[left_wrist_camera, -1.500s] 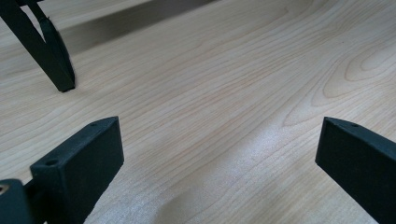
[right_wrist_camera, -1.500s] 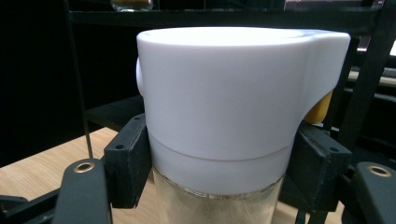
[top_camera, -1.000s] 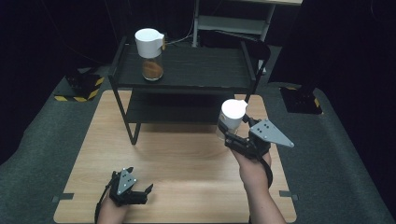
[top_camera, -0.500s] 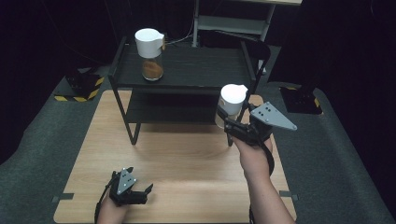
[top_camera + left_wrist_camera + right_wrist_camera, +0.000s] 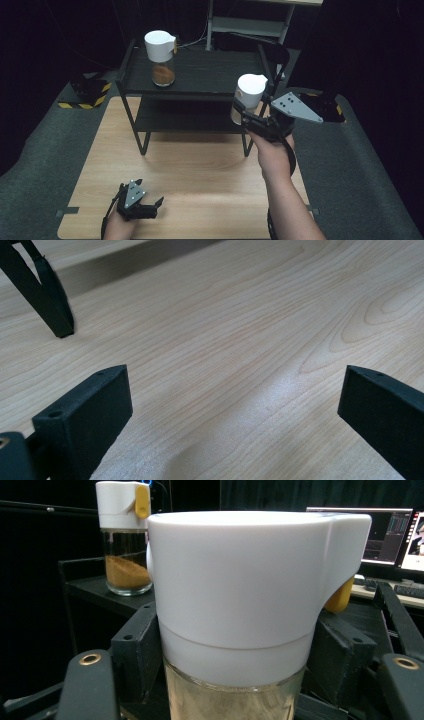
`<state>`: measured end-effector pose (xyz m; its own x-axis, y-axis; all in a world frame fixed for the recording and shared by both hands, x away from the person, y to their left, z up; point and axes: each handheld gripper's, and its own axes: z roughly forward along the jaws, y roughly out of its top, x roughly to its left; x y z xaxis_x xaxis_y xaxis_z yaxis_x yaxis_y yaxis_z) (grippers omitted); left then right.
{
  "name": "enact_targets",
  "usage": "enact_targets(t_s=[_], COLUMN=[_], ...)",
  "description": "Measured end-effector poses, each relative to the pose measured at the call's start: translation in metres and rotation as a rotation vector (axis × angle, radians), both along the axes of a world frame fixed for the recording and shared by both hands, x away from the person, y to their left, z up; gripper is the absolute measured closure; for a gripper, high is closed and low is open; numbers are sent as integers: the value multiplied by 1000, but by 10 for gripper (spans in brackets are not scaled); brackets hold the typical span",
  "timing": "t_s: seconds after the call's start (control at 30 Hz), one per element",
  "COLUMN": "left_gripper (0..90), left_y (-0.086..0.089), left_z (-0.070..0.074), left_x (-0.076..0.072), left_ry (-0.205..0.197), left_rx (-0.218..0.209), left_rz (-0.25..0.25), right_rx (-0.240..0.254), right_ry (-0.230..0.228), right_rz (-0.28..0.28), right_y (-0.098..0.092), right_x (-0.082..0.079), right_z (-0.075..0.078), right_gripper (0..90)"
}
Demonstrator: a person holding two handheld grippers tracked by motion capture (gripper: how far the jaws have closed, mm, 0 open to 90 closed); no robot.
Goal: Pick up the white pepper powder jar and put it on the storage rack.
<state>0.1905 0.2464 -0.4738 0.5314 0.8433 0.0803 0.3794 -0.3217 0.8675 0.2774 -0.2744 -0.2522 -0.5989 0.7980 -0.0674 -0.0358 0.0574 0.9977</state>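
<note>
My right gripper (image 5: 246, 114) is shut on a glass jar (image 5: 247, 98) with a white lid and pale powder inside, held upright in the air by the right front corner of the black rack (image 5: 200, 75). The same jar (image 5: 240, 605) stands close between my right jaws. A second white-lidded jar (image 5: 161, 57) with brown powder stands on the rack's top shelf at the left; that jar (image 5: 122, 535) shows behind the held one. My left gripper (image 5: 145, 207) rests open low over the wooden table (image 5: 200, 170) near its front left, nothing between its jaws.
The rack has a lower shelf (image 5: 190, 117) and thin legs (image 5: 47, 295) standing on the table. A grey shelf unit (image 5: 250, 22) stands behind. A black-and-yellow block (image 5: 85, 95) lies on the floor at left. Screens (image 5: 385, 540) glow far right.
My right gripper has risen with the pale jar and moved a little farther toward the rack's top shelf. The left gripper has stayed put.
</note>
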Motion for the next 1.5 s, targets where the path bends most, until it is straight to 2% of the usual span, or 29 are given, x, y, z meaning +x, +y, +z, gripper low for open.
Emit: enact_targets(t_s=[0.33,0.5,0.6,0.8,1.0,1.13,1.5], left_gripper=[12,12,12,12,12,12,12], left_y=[0,1,1,2,2,3,6], left_z=[0,0,0,0,0,0,-1], left_x=[0,0,0,1,1,1,2], left_ry=[1,1,1,4,3,5,10], left_rx=[1,-5,-5,-7,-11,-18,-32], left_rz=[-4,-3,-3,-5,-5,-5,-6], right_rx=[-13,1,-26,-23,-25,-45,-4], right_ry=[-7,4,-5,-9,-12,-1,25], right_rz=[-14,-20,-30,-37,-49,-59,-75], right_y=[5,7,12,17,24,30,39], right_x=[10,17,20,26,34,42,64], right_z=[19,24,30,37,40,42,43], right_gripper=[302,302,302,302,302,302,303])
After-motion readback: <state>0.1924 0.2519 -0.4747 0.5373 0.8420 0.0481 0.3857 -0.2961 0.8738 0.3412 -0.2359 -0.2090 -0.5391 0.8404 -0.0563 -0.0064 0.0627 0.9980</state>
